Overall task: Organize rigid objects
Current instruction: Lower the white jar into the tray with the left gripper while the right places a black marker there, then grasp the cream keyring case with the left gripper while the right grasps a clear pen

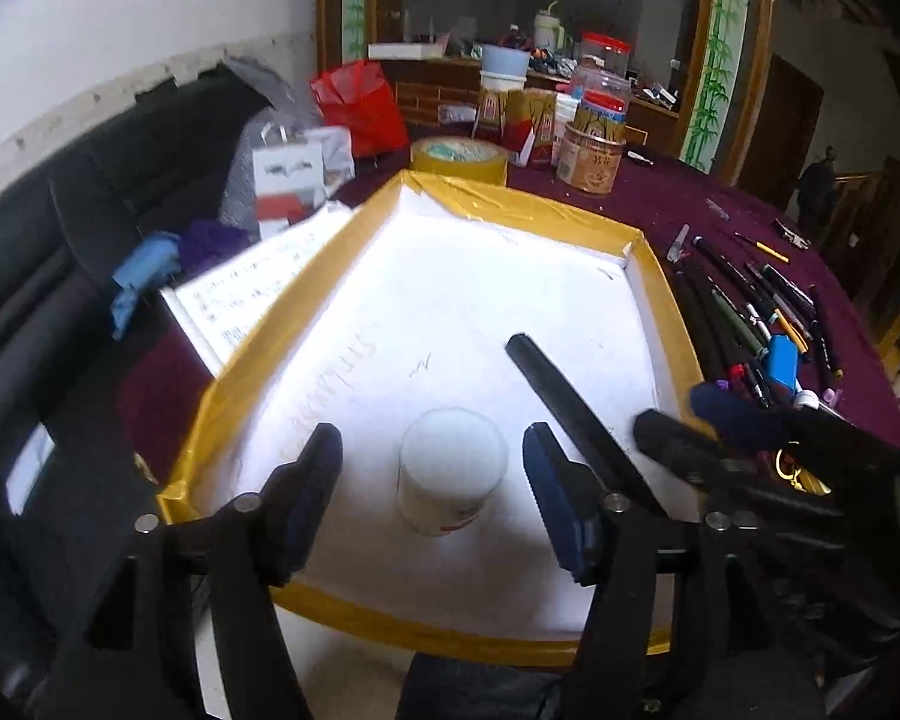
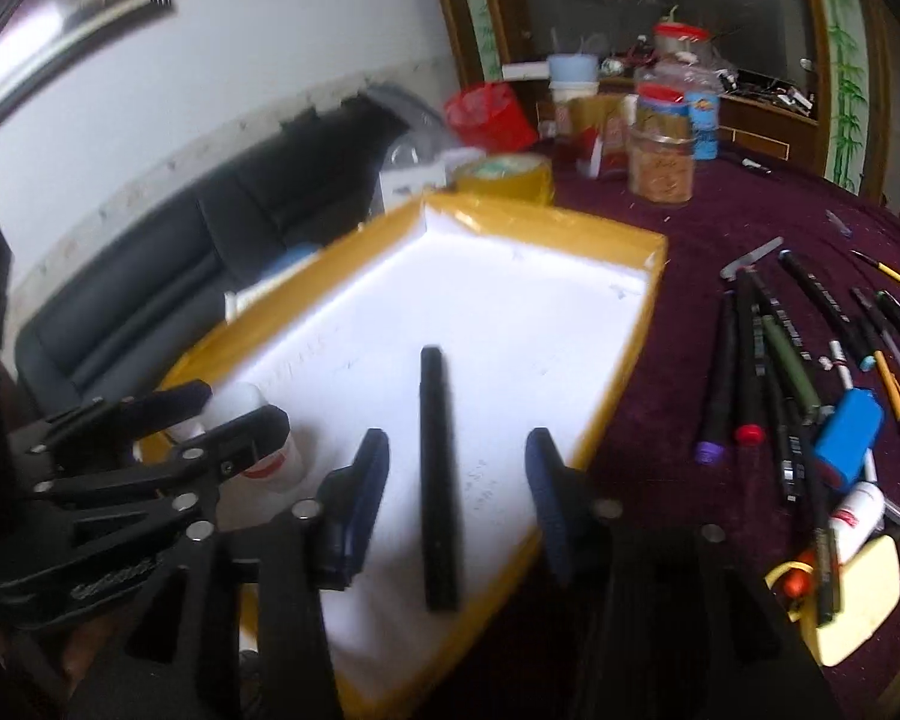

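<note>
Purple tablecloth (image 2: 660,360); scattered pens (image 2: 774,354) beside tray (image 2: 618,384)

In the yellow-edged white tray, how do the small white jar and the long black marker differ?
The small white cylindrical jar stands upright; the long black marker lies flat. The jar is short, wide and pale; the marker is slim, long and dark. Both rest in the yellow-edged white tray, each between open jaws that do not touch it.

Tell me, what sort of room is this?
Probably a lived-in home living room: a dark sofa along the wall, a wooden cabinet cluttered with jars, and a purple-clothed table strewn with pens.
</note>
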The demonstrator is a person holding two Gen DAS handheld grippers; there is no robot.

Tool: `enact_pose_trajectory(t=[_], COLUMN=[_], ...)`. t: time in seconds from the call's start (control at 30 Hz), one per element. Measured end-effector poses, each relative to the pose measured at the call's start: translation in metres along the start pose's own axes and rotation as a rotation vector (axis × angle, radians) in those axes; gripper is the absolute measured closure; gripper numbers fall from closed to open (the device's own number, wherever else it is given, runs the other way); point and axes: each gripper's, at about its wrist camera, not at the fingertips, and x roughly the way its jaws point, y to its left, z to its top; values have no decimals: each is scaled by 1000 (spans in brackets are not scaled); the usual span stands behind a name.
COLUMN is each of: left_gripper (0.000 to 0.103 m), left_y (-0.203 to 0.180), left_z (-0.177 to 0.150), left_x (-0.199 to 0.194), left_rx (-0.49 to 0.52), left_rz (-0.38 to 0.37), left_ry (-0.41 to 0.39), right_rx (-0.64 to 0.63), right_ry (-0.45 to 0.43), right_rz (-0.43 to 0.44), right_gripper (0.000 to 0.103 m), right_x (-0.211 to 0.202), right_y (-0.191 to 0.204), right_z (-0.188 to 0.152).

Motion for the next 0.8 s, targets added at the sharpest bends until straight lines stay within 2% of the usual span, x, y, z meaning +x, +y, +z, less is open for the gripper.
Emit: enact_pose_trajectory(t=[0.13, 0.27, 0.47, 0.67, 0.8], left_gripper=[38, 34, 33, 34, 34], left_y=[-12, -32, -64, -104, -131], left_z=[2, 5, 7, 0, -7], left_x=[-16, -33, -48, -56, -52], left_rx=[29, 73, 108, 172, 223], left_rz=[21, 41, 18, -13, -37], left_ry=[-35, -83, -88, -73, -46], right_rx=[59, 98, 128, 224, 249], right_ry=[-80, -123, -114, -84, -103], right_rz=[11, 9, -37, -26, -56], right_gripper=[47, 41, 41, 41, 41], right_x=[-33, -57, -76, -95, -118], right_y=[-17, -37, -66, -104, -121], right_z=[-9, -21, -35, -55, -68])
